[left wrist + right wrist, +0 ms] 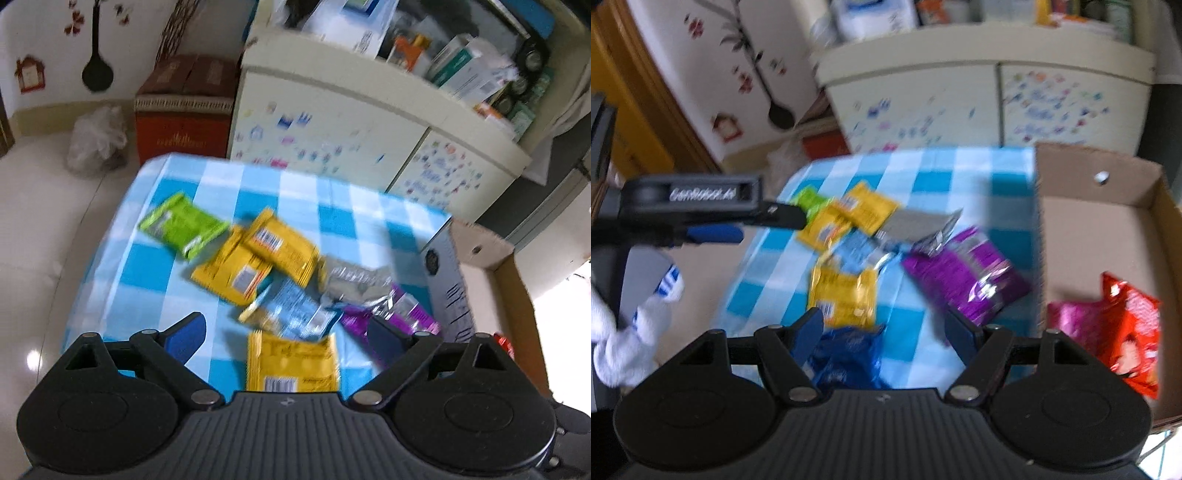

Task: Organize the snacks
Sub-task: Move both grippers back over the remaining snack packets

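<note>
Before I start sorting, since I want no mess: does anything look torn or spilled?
The silver packet mid-table looks torn open, its edge jagged, lying against the purple packet. Blur hides whether anything spilled. The other packets lie in a loose overlapping heap; nothing else stands out.

Bare cloth (147, 266) left (box wall (448, 280) right)

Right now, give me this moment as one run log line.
left hand-held gripper: open, empty | right hand-held gripper: open, empty | snack packets: piled on checked cloth | cardboard box: two packets inside
</note>
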Available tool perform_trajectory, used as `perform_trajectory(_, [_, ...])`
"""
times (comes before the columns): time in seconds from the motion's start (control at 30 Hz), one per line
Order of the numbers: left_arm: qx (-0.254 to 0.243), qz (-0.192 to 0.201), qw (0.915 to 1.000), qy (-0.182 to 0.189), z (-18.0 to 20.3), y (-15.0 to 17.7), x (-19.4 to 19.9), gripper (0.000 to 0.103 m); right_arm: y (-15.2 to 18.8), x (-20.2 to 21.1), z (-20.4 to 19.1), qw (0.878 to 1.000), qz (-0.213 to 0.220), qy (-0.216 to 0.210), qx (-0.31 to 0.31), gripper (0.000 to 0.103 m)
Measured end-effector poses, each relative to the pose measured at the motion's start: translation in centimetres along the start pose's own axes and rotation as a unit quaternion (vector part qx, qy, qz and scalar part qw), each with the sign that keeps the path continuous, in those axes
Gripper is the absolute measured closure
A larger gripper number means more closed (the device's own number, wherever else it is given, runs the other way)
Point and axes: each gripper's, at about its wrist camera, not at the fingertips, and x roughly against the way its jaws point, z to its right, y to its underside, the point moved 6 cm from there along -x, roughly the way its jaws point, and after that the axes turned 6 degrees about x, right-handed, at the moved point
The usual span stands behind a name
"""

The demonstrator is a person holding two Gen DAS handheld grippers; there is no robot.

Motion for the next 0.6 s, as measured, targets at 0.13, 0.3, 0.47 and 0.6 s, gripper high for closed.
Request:
perform_trajectory(0.13, [0.013,-0.028,0.9995,0.001,-0.9,0.7,-1.6,0.006,1.3,-1.4,-1.3,0.999,-0.028,0.005,0.037,0.028])
perform_trajectory(0.3, [-0.004,-0.069,0.9976,0.001,-0.6,2.0,-3.8,0.006,2.3,-2.6,-2.4,0.997,-0.047,0.004,0.067,0.023])
perform_trajectory(0.47, [-0.029,-0.091,0.9954,0.009,0.3,2.8,-5.5,0.006,2.7,-3.2,-3.2,0.995,-0.056,-0.012,0.081,0.022])
perform_trajectory(0.6, [-0.043,-0.105,0.9935,0.009,0.7,3.3,-6.7,0.006,3.0,-3.9,-3.5,0.994,-0.064,-0.014,0.092,0.021])
